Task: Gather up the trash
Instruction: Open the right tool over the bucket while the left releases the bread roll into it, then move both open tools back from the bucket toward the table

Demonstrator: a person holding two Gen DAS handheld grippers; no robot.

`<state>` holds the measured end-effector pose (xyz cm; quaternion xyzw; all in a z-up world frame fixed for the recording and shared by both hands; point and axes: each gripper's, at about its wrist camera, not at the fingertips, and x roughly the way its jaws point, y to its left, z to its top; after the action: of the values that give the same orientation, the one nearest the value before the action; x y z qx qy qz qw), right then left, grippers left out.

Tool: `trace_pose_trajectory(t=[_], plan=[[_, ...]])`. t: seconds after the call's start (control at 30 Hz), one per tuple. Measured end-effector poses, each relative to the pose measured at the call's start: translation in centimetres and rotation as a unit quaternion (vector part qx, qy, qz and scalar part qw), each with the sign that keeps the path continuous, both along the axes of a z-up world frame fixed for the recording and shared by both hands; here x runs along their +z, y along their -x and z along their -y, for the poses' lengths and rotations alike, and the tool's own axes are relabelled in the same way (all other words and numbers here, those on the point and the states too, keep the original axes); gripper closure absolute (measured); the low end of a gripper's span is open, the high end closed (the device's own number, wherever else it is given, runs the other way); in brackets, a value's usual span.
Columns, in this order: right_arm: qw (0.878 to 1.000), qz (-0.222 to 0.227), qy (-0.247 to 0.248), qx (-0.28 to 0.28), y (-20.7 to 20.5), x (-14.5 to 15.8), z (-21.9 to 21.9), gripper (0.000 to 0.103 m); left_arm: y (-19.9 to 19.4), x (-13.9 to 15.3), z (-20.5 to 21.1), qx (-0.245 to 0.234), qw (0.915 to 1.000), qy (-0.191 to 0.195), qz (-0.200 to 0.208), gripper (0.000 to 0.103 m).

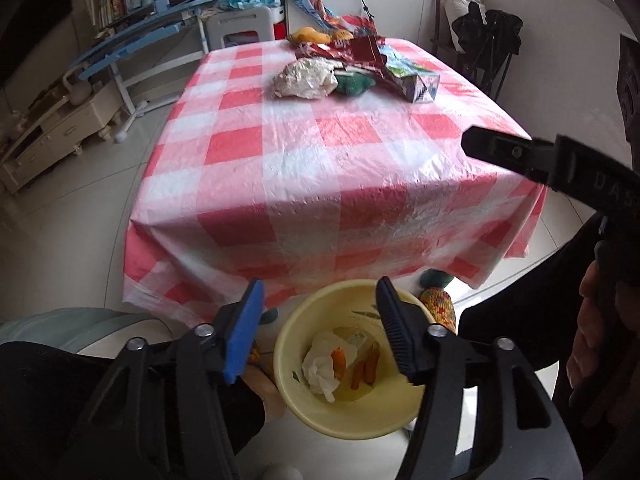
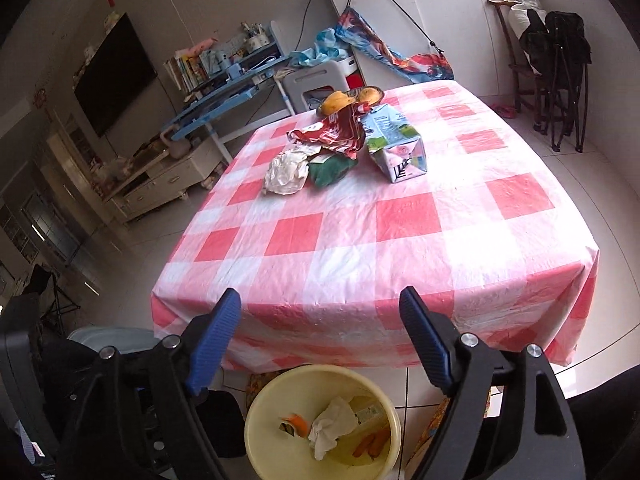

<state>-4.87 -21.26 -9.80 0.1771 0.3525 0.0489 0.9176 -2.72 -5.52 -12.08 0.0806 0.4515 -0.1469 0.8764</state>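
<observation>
The yellow bin (image 2: pixel 256 444) sits low in the frame in both views, on the floor just in front of the near edge of the table (image 2: pixel 400 216), its mouth facing up. Inside it lie a crumpled white tissue (image 2: pixel 332 428), a few orange carrot pieces (image 2: pixel 372 446) and a pale carton scrap that is hard to make out. The left gripper (image 1: pixel 320 328) hangs over the bin with its fingers spread and nothing between them; the right gripper (image 2: pixel 320 340) is likewise released and empty, framing the table edge above the bin. Up the table, toward the top centre of the right wrist view, the remaining trash is bunched together: a milk carton (image 2: pixel 396 144) on its side, long axis running from upper left to lower right with its square base end facing the camera; a crumpled red wrapper (image 2: pixel 332 132) beside it on the left; a wad of white paper (image 2: pixel 286 172) and a green packet (image 2: pixel 330 170) just below the wrapper. Behind them a dish of yellow fruit (image 2: pixel 352 98) is partly hidden by the wrapper. In the left wrist view the right gripper's finger cuts in from the right edge — blurred — and a hand (image 1: pixel 592 340) shows at the lower right, cut off by the frame.
</observation>
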Motion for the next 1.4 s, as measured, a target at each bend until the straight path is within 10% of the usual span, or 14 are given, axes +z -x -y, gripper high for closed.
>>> trace_pose_trajectory(t=[1.4], plan=[[0.997,0.007,0.066,0.027,-0.3,-0.3,-3.1,0.02,-0.4,3.0,-3.5,0.084,0.9927,0.056,0.066,0.028]])
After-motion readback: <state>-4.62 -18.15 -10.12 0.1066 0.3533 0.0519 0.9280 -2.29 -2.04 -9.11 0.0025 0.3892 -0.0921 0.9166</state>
